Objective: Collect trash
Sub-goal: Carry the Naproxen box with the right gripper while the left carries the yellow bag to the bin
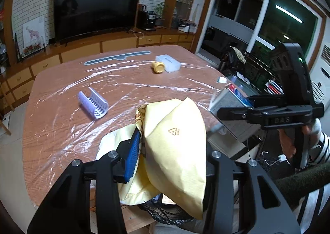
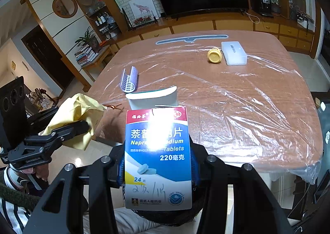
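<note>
I'm gripping a crumpled yellow paper bag (image 1: 175,145) with my left fingers (image 1: 132,151), clenched on it, the bag bulging up past the tips. My right fingers (image 2: 193,164) are clamping a blue-and-white tablet box (image 2: 157,157), open flap up top, contents hidden. Below both, a black trash bag (image 1: 165,211) is sitting. Further out on the plastic-covered worktop (image 2: 247,106): lavender rack (image 1: 93,103), yellow cap (image 1: 157,67), clear box (image 1: 168,62).
</note>
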{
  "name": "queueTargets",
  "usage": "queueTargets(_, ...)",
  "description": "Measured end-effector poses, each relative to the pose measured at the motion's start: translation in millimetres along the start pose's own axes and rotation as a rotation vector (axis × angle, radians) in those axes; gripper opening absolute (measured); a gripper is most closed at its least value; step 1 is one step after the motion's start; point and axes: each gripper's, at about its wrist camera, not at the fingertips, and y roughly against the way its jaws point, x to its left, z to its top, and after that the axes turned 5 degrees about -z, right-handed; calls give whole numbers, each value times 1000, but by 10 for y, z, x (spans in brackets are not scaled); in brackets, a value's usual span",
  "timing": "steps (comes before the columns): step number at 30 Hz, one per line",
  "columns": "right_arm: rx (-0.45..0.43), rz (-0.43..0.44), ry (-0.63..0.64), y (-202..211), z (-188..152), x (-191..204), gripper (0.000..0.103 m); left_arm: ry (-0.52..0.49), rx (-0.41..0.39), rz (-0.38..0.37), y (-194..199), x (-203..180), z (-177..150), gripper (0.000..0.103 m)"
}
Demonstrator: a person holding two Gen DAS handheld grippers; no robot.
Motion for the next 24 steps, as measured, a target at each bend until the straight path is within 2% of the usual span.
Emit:
queueTargets(14,50,8,4,75,-302,47,46,-53,72,-105,-5,-314,-217,46)
queueTargets(19,71,5,13,64,-389,60,46,-33,119,-164,-106,-387,-344,46)
queueTargets(24,83,0,18,57,-437,63,46,-14,154,-179,-198,-410,-445,46)
